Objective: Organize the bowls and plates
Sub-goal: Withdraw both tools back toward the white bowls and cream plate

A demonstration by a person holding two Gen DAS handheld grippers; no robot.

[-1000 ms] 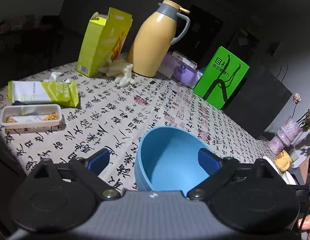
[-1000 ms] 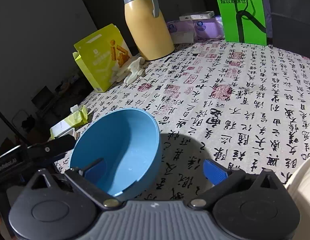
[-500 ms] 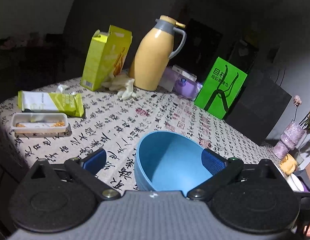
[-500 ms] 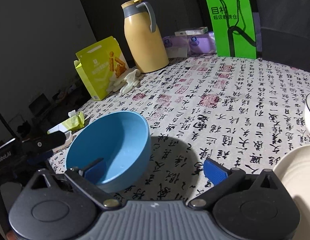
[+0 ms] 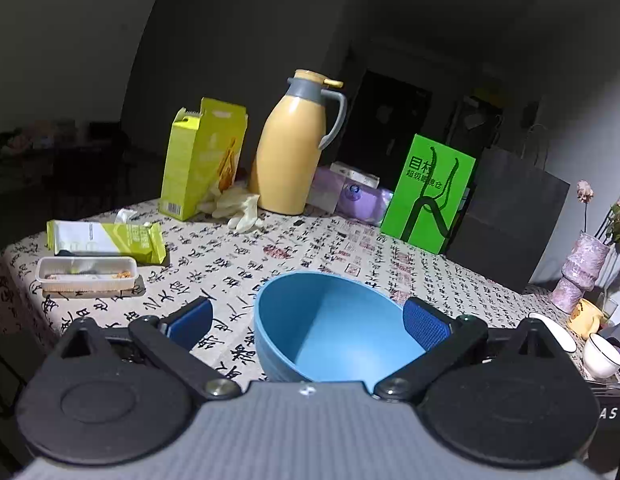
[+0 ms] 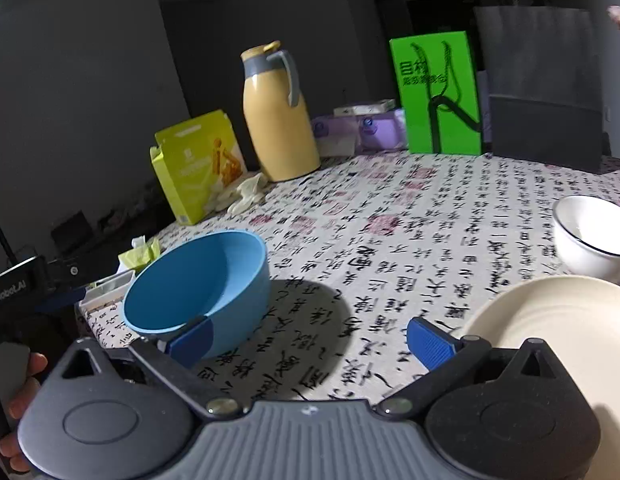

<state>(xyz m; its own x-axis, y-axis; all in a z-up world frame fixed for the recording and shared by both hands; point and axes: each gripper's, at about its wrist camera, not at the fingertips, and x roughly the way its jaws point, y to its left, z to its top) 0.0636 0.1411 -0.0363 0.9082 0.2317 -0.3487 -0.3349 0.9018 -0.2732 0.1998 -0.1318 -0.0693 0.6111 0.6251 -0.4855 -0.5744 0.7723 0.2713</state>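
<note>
A blue bowl (image 5: 334, 328) rests on the patterned tablecloth (image 5: 238, 256), close in front of my left gripper (image 5: 306, 326). That gripper is open at full width. Its right pad (image 5: 426, 328) overlaps the bowl's right rim, while the left pad stands clear of the bowl. In the right wrist view the blue bowl (image 6: 198, 280) lies to the left of my right gripper (image 6: 310, 342), which is open and holds nothing. A cream plate (image 6: 550, 328) lies at the lower right, with a white bowl (image 6: 590, 236) behind it.
A yellow thermos jug (image 5: 294, 148), a yellow-green carton (image 5: 202, 156), a green sign (image 5: 428, 192) and a dark paper bag (image 5: 510, 224) line the far side. A snack tray (image 5: 86, 276) and wrapper (image 5: 106, 240) lie at left. A vase (image 5: 578, 268) and cups stand at right.
Both cameras have drawn back from the bowl, so more of the room shows. In the right wrist view the bowl has slid left, and the cream plate and white bowl have come into view.
</note>
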